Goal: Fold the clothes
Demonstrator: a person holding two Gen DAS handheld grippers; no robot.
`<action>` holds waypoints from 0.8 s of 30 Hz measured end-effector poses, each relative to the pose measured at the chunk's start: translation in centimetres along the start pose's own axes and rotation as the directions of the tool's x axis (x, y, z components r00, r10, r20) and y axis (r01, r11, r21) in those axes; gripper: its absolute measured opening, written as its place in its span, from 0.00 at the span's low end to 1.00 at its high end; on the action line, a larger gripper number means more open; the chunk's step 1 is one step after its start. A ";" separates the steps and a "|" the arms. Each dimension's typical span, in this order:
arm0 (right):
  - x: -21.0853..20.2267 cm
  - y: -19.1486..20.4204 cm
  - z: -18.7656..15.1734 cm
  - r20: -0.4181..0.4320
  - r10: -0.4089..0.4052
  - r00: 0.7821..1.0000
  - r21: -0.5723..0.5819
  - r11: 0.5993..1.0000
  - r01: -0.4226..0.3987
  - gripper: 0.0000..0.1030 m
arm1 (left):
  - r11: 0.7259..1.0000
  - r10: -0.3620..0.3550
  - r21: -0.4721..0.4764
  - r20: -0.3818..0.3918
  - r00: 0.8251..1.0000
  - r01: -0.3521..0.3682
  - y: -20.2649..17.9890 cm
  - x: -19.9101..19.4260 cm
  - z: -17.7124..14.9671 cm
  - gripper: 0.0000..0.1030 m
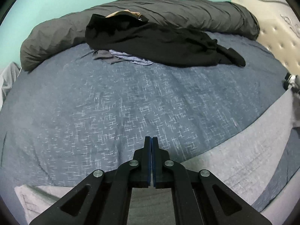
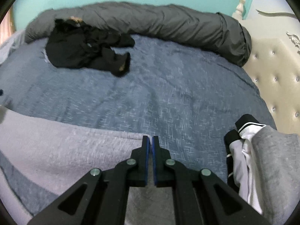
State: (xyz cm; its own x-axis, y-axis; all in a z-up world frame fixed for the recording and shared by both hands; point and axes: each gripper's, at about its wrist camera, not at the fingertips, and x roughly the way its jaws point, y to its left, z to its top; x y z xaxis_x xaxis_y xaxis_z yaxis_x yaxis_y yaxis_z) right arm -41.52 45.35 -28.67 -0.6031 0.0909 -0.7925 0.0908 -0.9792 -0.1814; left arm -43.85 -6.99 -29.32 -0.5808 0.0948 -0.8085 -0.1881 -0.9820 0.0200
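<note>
Grey garment (image 1: 234, 150) under and between both closed grippers, left (image 1: 151, 139) and right (image 2: 150, 138), edge apparently pinched

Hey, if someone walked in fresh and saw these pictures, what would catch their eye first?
Probably the black clothes heaped at the far side of the blue bedspread, against the rolled grey duvet. Next, the pale grey garment stretched across the near edge, with the left gripper and right gripper above it, jaws shut; whether they pinch it is unclear.
</note>
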 end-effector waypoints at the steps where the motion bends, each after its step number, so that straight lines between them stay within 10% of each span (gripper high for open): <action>1: 1.0 0.2 0.1 -0.021 -0.012 1.000 -0.004 1.000 0.012 0.03 | 1.000 0.003 0.003 0.003 1.000 -0.003 -0.1 -0.2 -0.2 0.00; 13: 2.0 -3.9 2.0 0.028 -0.017 0.999 0.136 0.991 0.013 0.05 | 0.999 0.009 -0.032 0.017 1.000 -0.009 2.3 -3.5 -3.5 0.00; 19: 0.2 -7.2 -1.9 -0.014 -0.055 0.998 0.183 0.982 0.057 0.52 | 0.996 0.031 -0.087 0.005 1.000 -0.030 4.9 -4.5 -5.5 0.00; 24: 0.2 -9.1 -5.0 -0.055 -0.046 0.997 0.275 0.960 0.059 0.54 | 0.993 0.042 -0.113 -0.001 0.999 -0.042 6.0 -5.3 -6.4 0.00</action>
State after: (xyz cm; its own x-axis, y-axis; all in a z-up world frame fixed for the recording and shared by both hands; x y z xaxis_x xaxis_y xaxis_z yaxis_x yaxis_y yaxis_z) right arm -38.46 55.23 -30.09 -0.5622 0.1453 -0.8141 -0.1665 -0.9842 -0.0607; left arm -36.81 -14.41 -28.69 -0.5876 0.0532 -0.8074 -0.0725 -0.9973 -0.0130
